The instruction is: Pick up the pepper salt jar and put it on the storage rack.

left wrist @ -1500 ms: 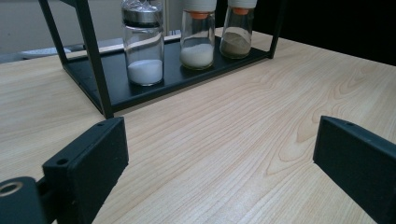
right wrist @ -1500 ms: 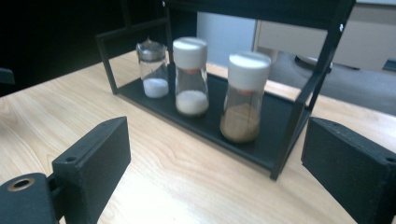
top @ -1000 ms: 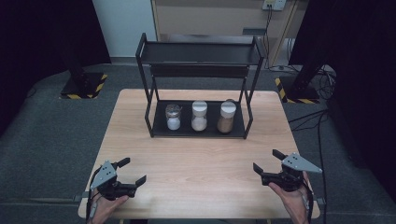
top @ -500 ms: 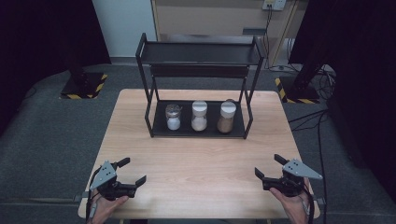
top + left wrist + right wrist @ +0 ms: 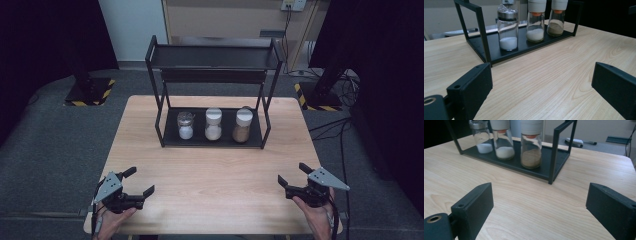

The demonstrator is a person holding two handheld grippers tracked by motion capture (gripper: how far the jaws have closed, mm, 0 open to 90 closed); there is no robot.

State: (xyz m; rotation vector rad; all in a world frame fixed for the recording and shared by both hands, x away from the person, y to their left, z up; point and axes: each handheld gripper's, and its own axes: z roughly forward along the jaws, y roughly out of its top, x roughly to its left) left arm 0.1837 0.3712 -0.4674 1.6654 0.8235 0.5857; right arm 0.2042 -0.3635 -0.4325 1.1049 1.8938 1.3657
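A black two-shelf rack (image 5: 212, 60) stands at the back of the wooden table (image 5: 215, 170). On its lower shelf stand three glass jars: a metal-lidded jar (image 5: 185, 125) (image 5: 507, 27) (image 5: 481, 137) with white powder, a white-capped jar (image 5: 213, 124) (image 5: 535, 21) (image 5: 503, 141) with white grains, and a white-capped jar (image 5: 242, 125) (image 5: 557, 17) (image 5: 531, 146) with brown powder. My left gripper (image 5: 138, 181) (image 5: 541, 82) rests open near the front left corner, nothing between its jaws. My right gripper (image 5: 292, 175) (image 5: 540, 202) is open near the front right corner, also with nothing in it.
The rack's top shelf (image 5: 215, 56) is bare. Dark curtains, stands with striped bases (image 5: 90, 92) and cables (image 5: 345, 130) lie on the floor around the table. Bare wood stretches between the grippers and the rack.
The right gripper has drifted slightly toward the front edge of the table. The left gripper and the jars have not moved.
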